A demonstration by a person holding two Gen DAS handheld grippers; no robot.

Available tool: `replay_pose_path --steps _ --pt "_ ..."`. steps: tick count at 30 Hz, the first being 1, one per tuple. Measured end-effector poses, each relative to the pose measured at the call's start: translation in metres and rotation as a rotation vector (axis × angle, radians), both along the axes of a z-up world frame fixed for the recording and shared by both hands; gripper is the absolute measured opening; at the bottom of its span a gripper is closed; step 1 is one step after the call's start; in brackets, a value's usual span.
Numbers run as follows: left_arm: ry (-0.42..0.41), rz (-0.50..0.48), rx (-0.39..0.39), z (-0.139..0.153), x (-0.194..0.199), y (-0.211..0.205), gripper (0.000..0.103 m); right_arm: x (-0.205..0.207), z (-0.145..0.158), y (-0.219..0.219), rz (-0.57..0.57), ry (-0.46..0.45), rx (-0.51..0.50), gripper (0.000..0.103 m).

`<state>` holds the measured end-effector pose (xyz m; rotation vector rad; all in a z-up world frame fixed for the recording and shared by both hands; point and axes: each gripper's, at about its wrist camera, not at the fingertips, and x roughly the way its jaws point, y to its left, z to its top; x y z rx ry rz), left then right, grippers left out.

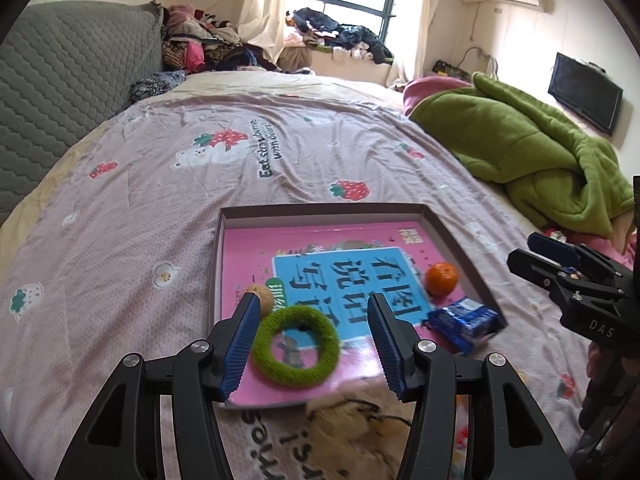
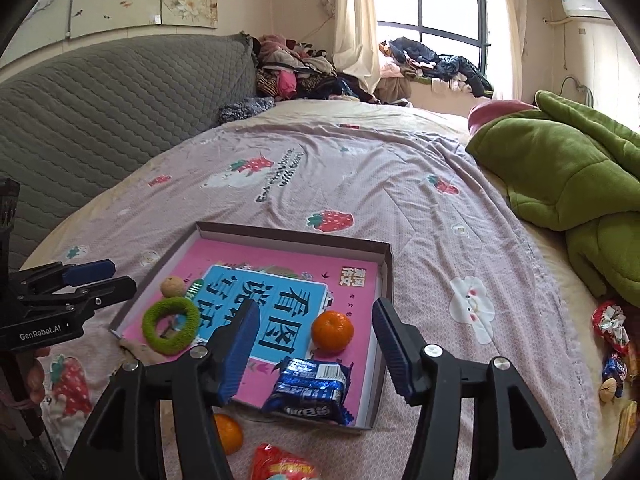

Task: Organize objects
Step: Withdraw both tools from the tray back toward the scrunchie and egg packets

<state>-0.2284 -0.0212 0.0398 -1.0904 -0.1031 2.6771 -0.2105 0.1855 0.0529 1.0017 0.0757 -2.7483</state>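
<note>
A fuzzy green ring (image 1: 296,346) lies flat on the pink book (image 1: 248,256).

"GenRobot.AI" on left tool (image 2: 90,280)

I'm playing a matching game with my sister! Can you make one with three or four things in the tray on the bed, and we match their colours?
Things:
1. fuzzy ring
2. round fruit
3. snack packet
4. book cover

Colours:
A. orange
B. pink
C. green
D. dark blue

Pairs: 1-C, 2-A, 3-D, 4-B
</note>
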Motion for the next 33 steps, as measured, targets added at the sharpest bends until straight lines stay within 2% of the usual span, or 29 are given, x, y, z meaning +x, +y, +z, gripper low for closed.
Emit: replay_pose_path --steps 13,19,33 --pt "0.042 -0.008 0.019 0.022 0.042 0.002 0.058 0.044 0.029 -0.003 0.027 0.081 -0.044 0.059" --pt "0.068 -0.008 0.019 0.031 0.055 0.000 0.058 0.056 0.036 -0.005 0.027 0.111 -0.025 0.059" --pt "0.084 -0.021 0.004 0.036 0.075 0.004 0.058 0.069 0.035 -0.003 0.025 0.106 -0.031 0.059"
